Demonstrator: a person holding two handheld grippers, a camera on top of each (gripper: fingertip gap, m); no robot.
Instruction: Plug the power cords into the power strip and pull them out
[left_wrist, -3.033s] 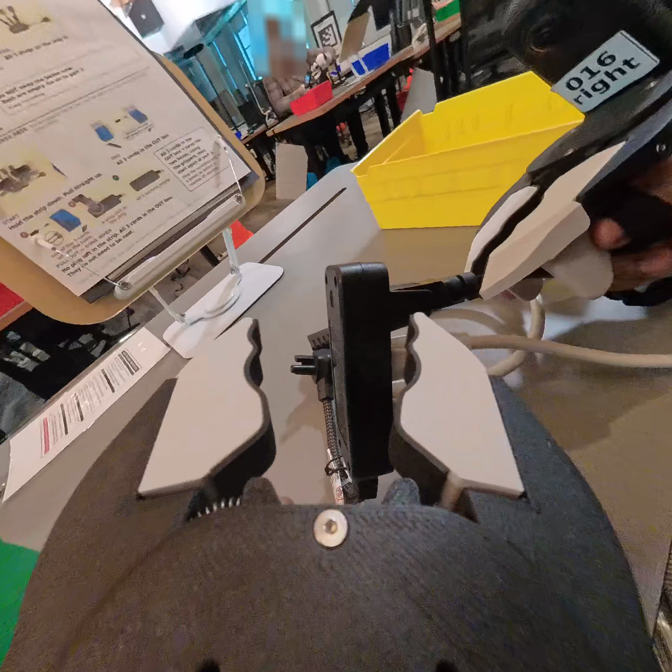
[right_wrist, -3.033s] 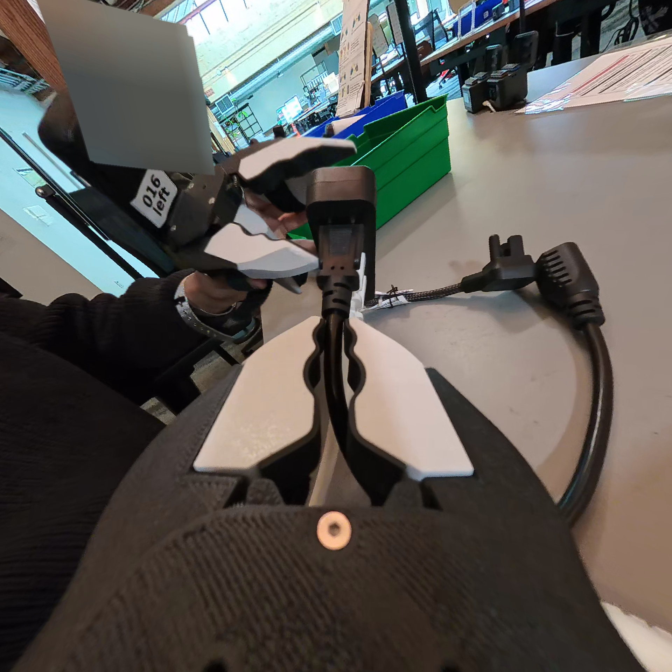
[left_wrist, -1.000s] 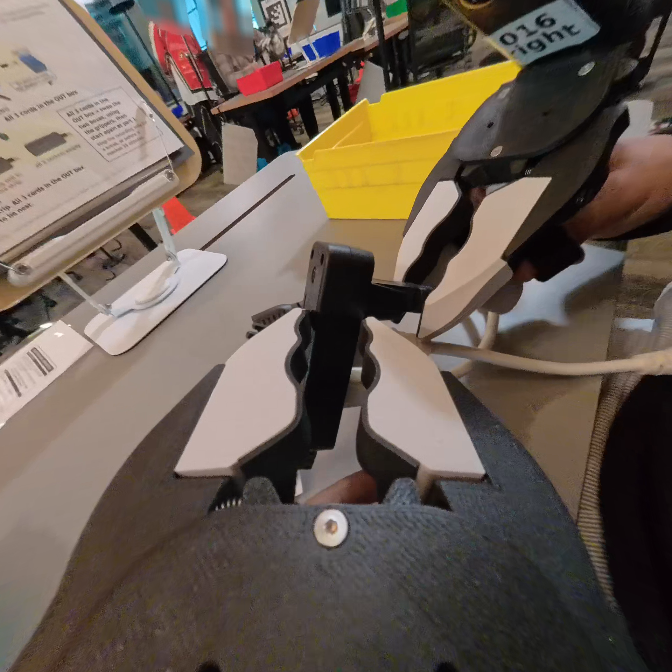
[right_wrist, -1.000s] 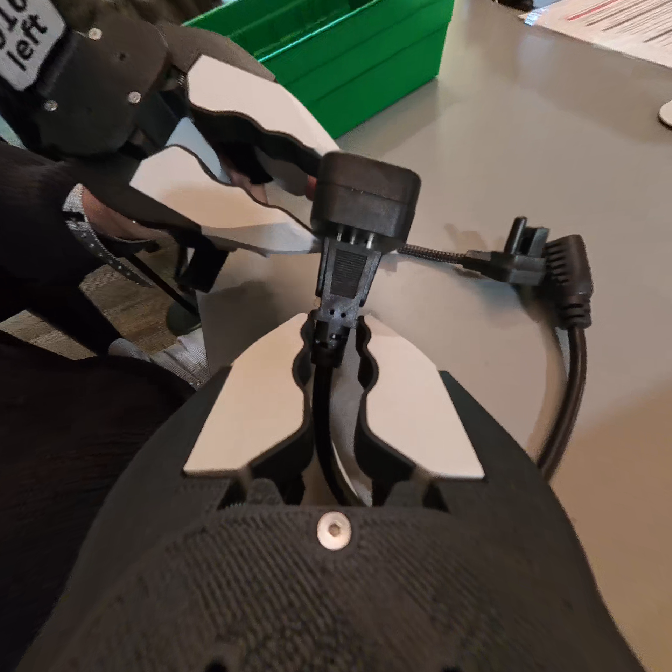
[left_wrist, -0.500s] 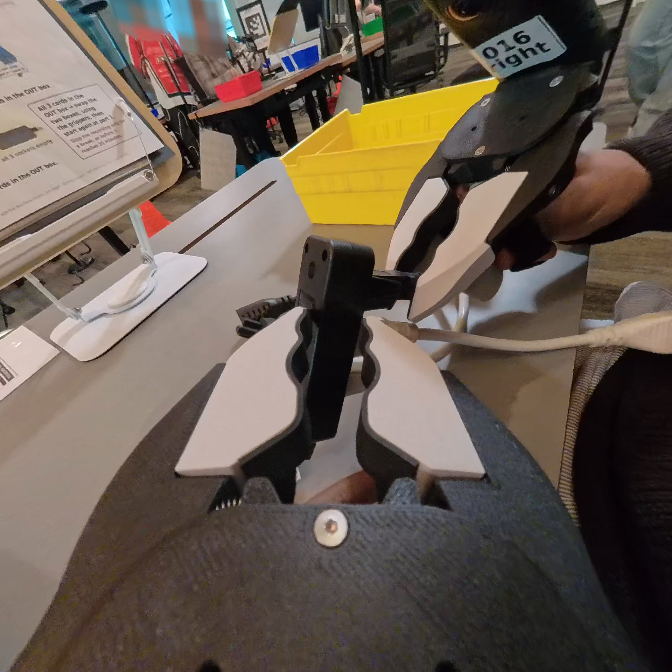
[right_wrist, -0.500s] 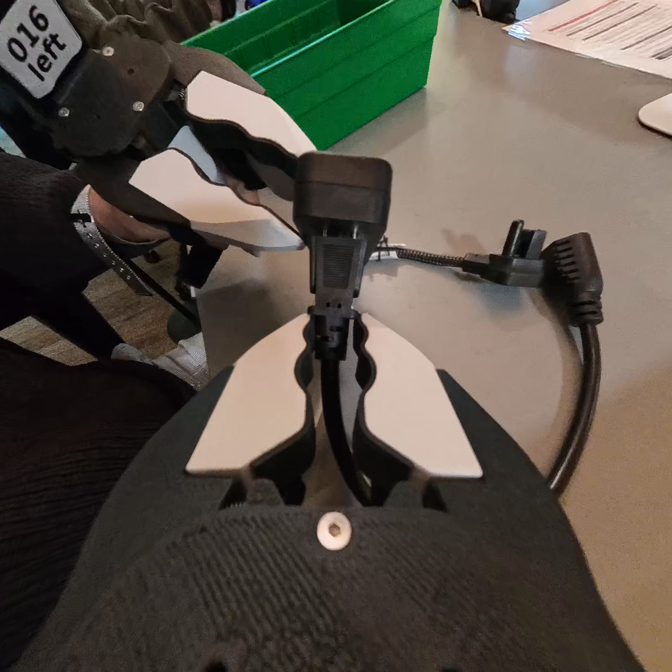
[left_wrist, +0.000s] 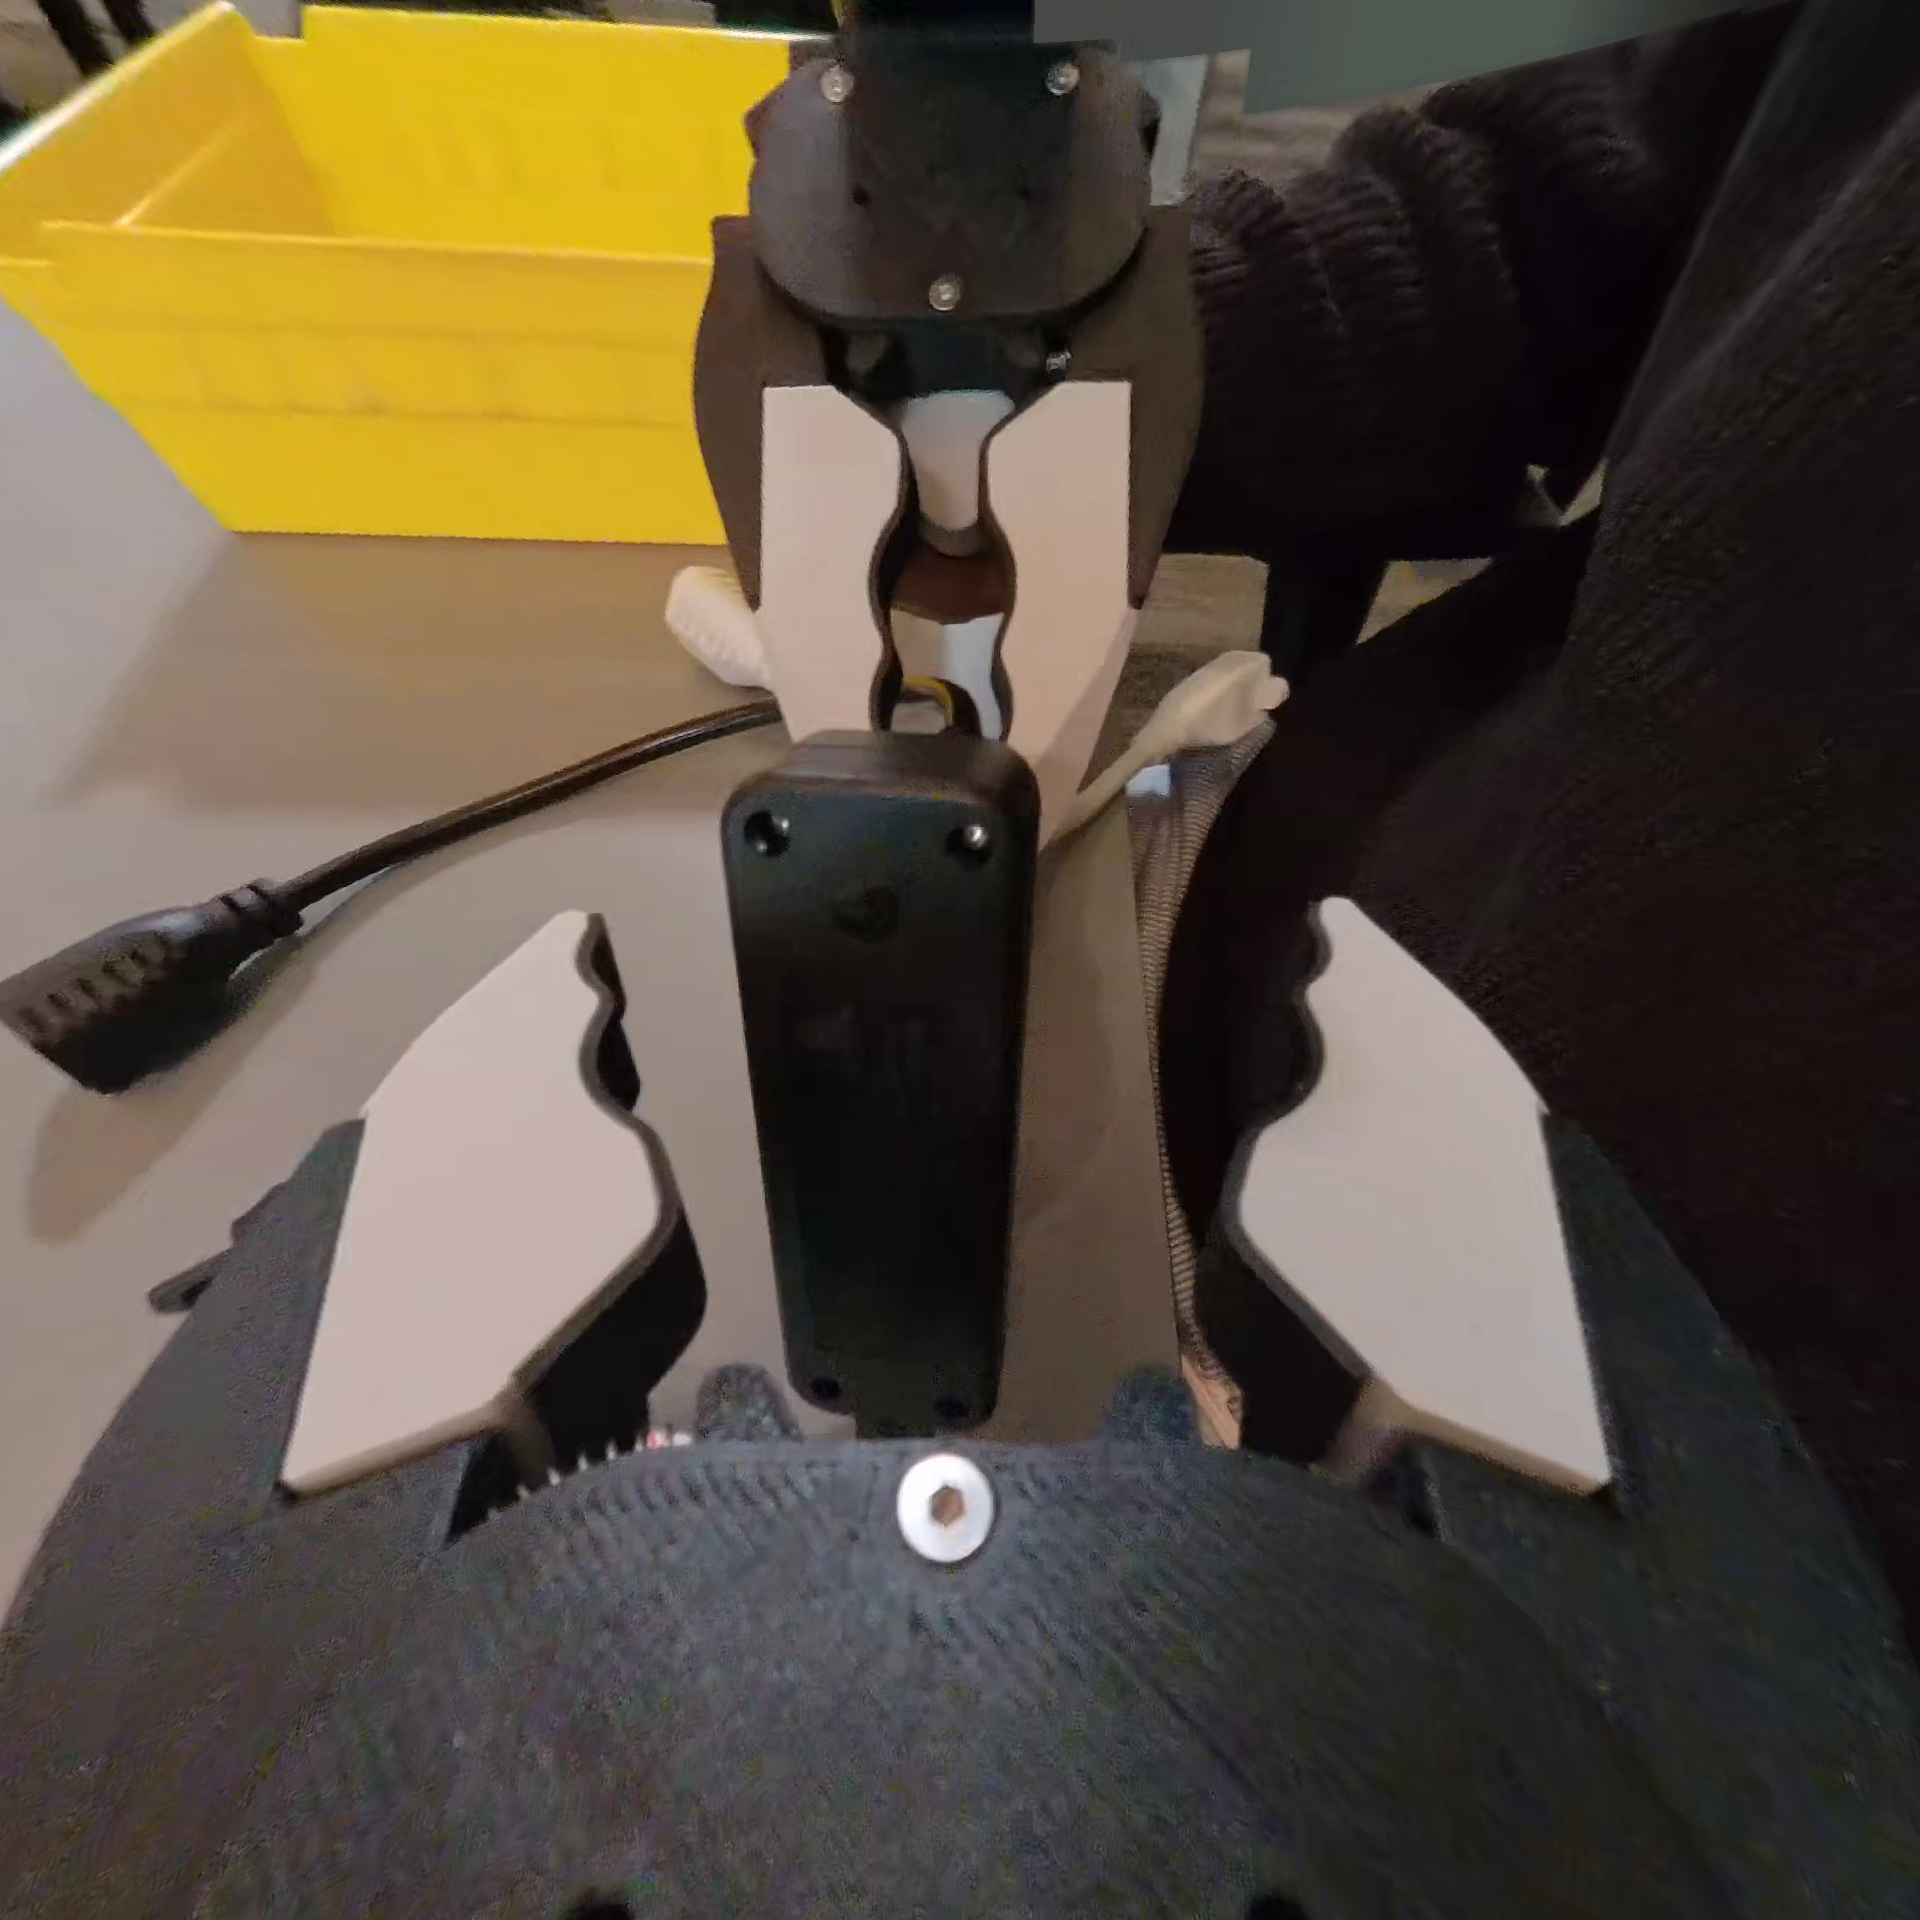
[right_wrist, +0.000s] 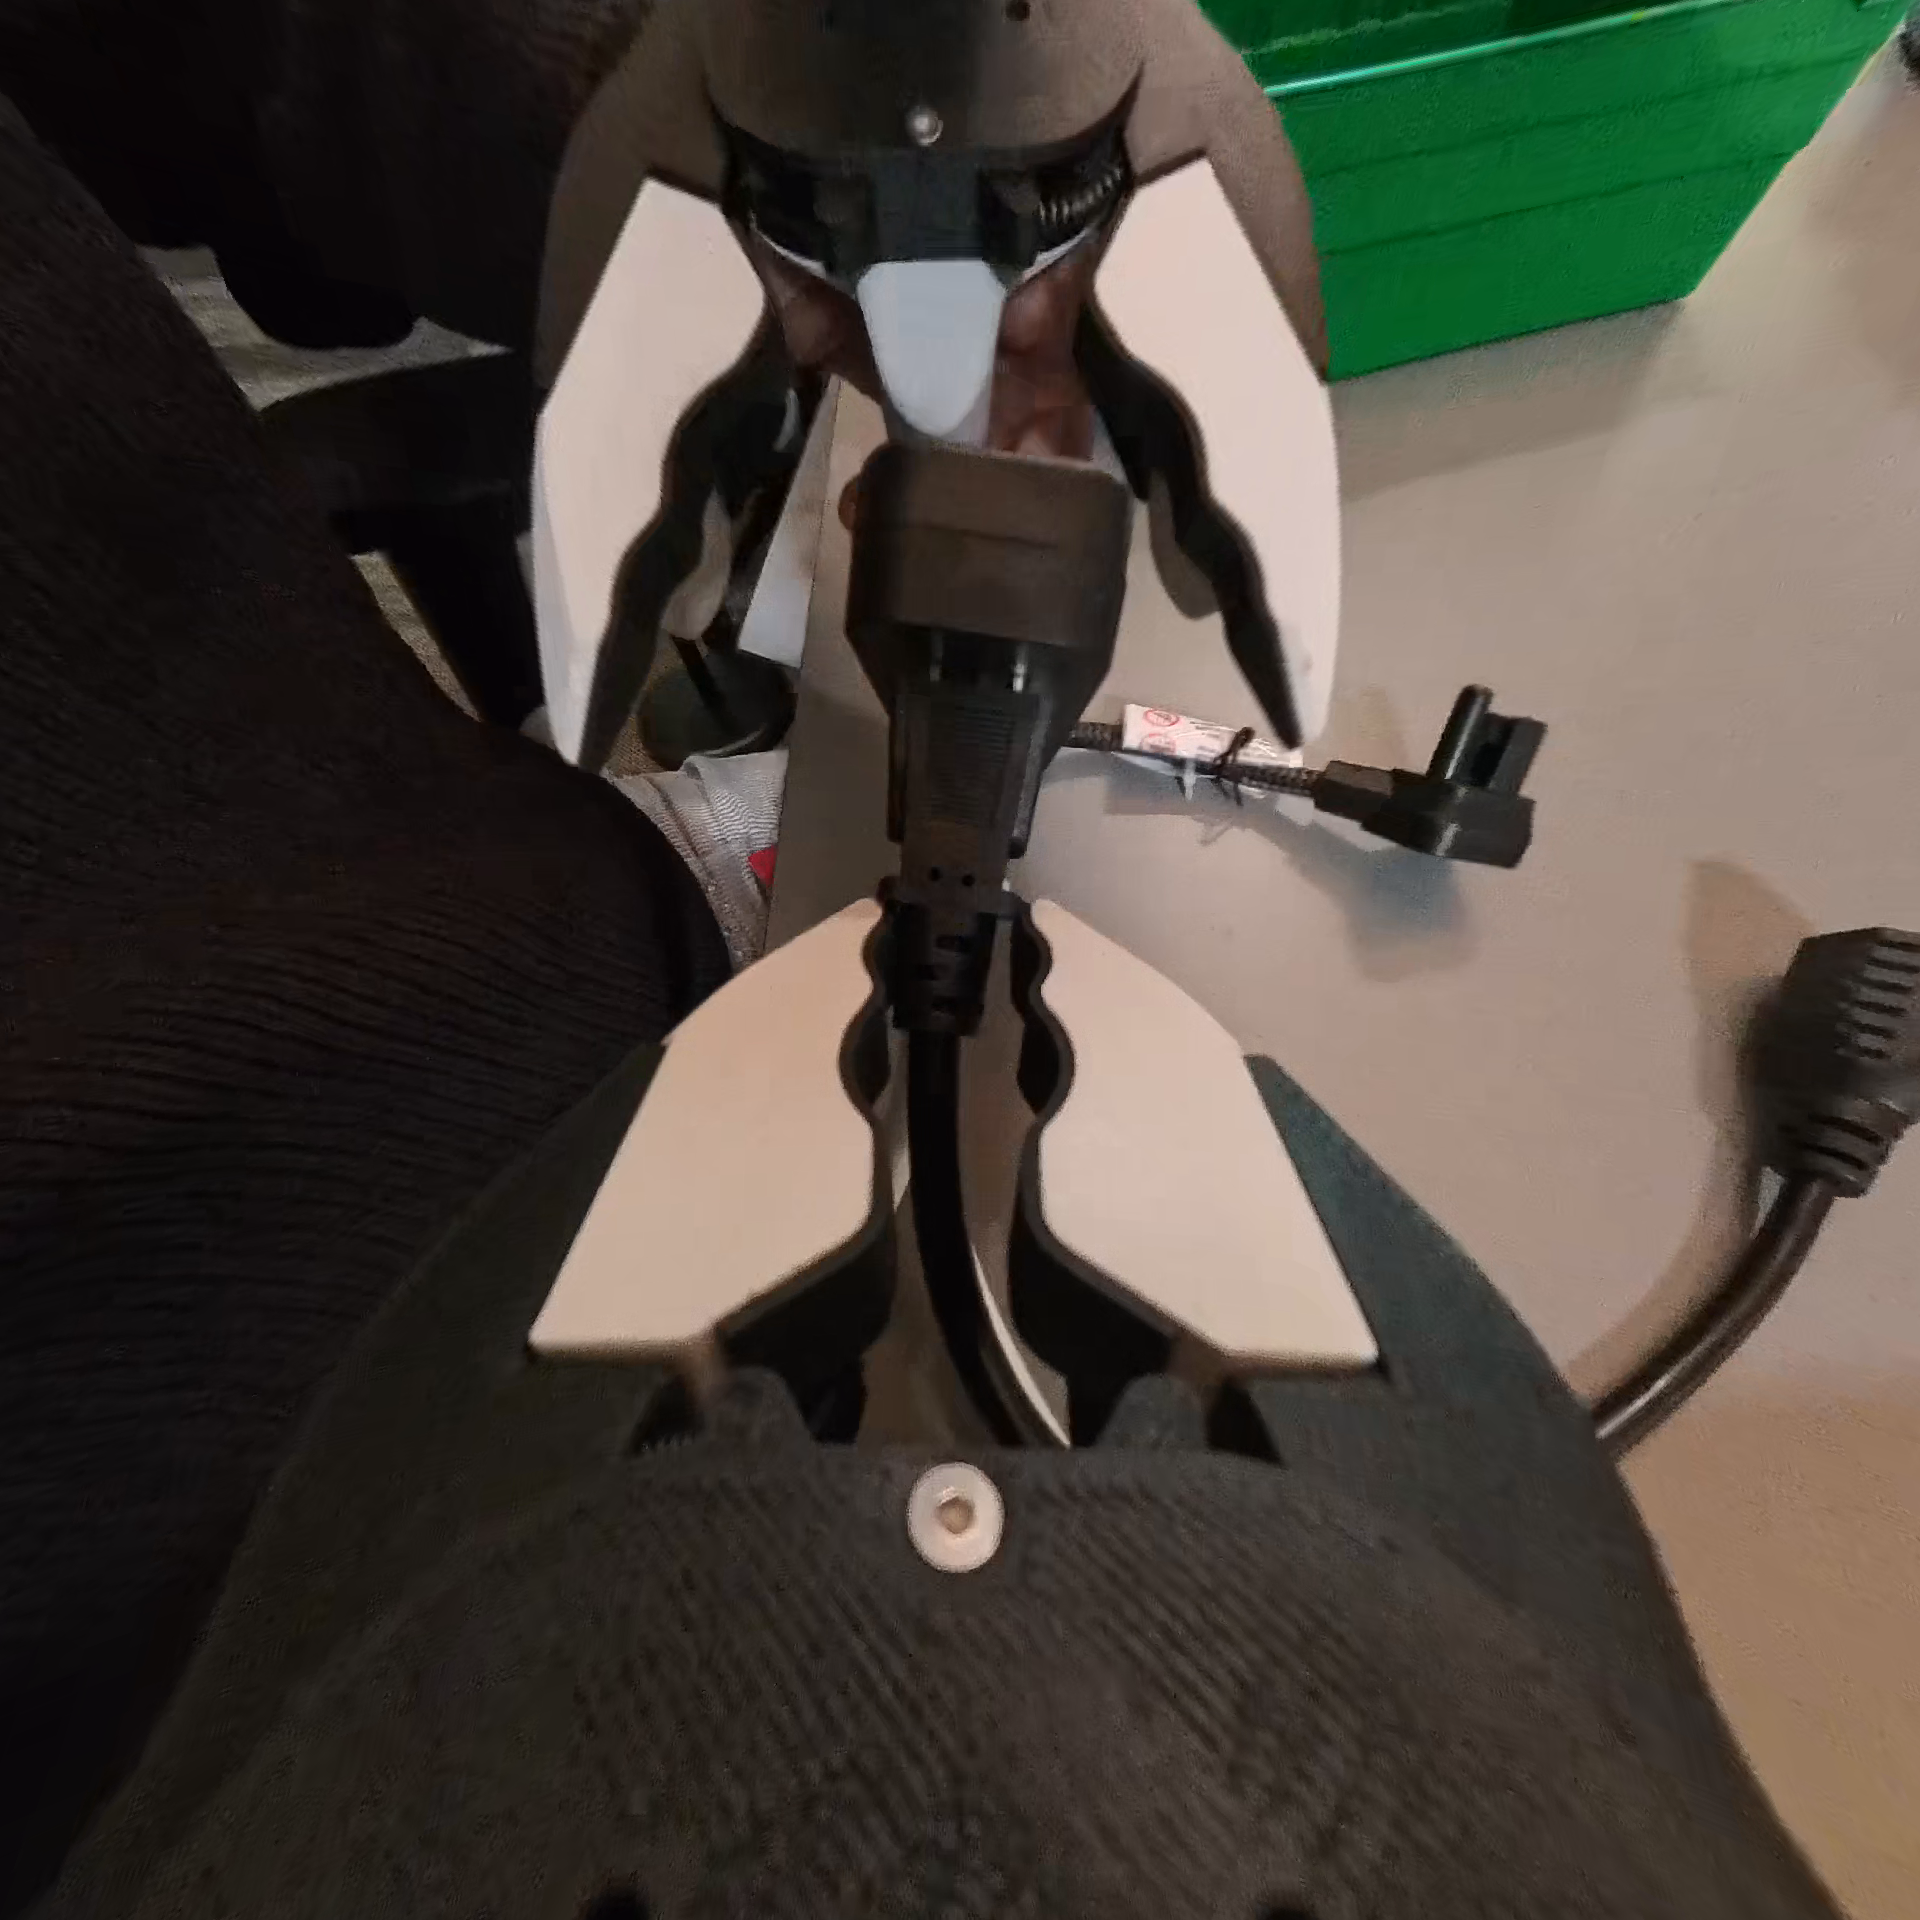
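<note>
- A grey tabletop (right_wrist: 1558, 540) carries a yellow bin (left_wrist: 395, 312) on one side and a green bin (right_wrist: 1538, 187) on the other.
- The black power strip (left_wrist: 881, 1049) hangs between the wide-spread fingers of the left gripper (left_wrist: 951, 1049), untouched by them.
- The right gripper (right_wrist: 948, 935) is clamped on the black power cord's plug (right_wrist: 961, 769), seated in the strip's end.
- Judging by this, one cord is in; a second cord's connector (left_wrist: 114, 997) lies loose on the table, so more plugging, and all the unplugging, seems left.

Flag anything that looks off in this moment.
The left gripper is open around the power strip, and its fingers touch neither side. The strip seems carried only by the plug, whose cord end the right gripper clamps. Prongs show at the joint, so the plug is not fully seated.
</note>
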